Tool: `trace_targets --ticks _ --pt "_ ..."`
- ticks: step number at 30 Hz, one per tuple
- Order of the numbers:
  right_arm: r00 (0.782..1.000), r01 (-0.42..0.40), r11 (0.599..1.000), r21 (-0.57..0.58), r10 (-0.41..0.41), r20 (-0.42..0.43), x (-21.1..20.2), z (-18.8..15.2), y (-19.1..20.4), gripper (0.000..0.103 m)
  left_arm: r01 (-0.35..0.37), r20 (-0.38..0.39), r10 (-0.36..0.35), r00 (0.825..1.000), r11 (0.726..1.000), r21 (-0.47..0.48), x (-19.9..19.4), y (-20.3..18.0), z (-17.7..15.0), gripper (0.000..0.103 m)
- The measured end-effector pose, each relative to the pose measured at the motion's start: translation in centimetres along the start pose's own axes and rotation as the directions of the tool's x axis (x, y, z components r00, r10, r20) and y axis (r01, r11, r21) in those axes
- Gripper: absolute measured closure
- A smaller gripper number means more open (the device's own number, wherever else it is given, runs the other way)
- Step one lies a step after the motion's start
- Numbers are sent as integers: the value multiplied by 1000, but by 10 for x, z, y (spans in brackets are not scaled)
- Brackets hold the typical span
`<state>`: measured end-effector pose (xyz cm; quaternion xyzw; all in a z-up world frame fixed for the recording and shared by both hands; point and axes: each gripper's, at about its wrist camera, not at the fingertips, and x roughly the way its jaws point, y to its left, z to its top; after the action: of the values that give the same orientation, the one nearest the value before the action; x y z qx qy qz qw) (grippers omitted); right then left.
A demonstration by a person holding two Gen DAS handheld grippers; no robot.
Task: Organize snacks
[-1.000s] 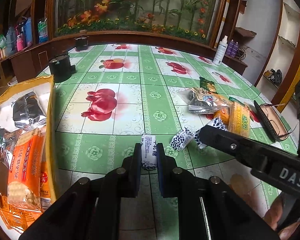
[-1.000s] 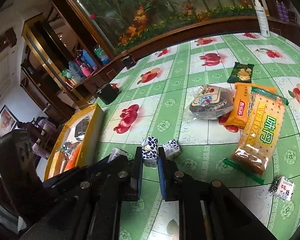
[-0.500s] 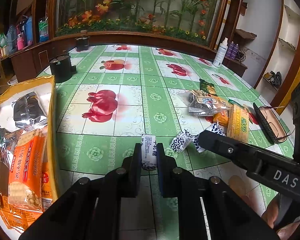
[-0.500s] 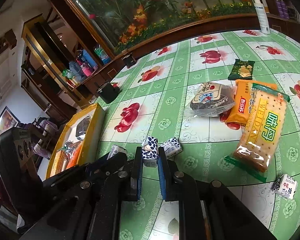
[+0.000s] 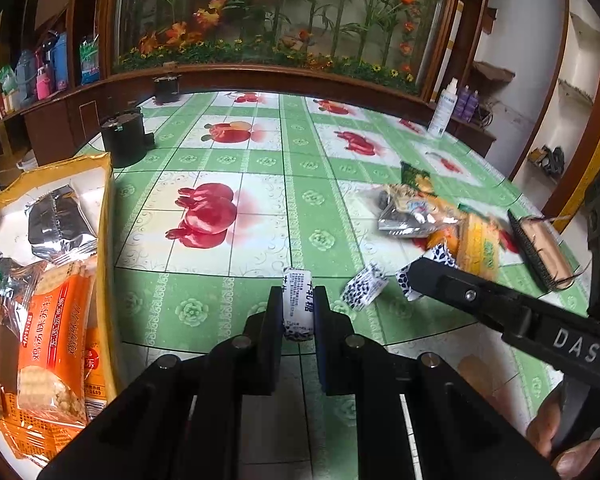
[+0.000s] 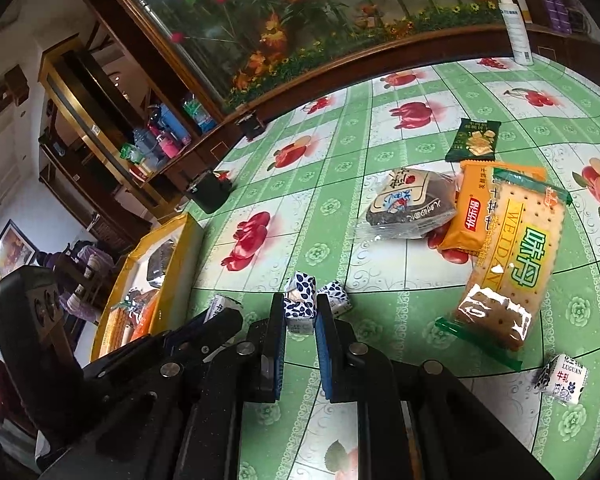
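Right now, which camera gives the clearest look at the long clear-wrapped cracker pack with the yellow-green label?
The right wrist view: the long clear-wrapped cracker pack lies flat, unobstructed, label readable. The left wrist view shows only a blurred, foreshortened sliver of it at the far right, behind the right claw's arm.

**Flower-Backed Room**

A green tablecloth (image 5: 300,168) printed with red fruit covered the counter. Behind it stood a glass panel of artificial flowers (image 5: 276,16) in dark wood. Wooden shelves (image 6: 112,128) held bottles at left; white walls (image 5: 540,52) rose at right.
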<state>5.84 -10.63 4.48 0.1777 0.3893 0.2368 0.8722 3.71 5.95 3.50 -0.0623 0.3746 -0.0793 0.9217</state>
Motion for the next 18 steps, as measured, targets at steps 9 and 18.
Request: trace_targets --ticks 9,18 --pt "997 28 997 -71 -23 71 -9 0 15 88 50 80 -45 996 997 -62 -45 17 3 90" --pt "996 -86 987 -137 86 -2 7 0 72 87 0 67 14 998 981 -195 -94 112 19 90"
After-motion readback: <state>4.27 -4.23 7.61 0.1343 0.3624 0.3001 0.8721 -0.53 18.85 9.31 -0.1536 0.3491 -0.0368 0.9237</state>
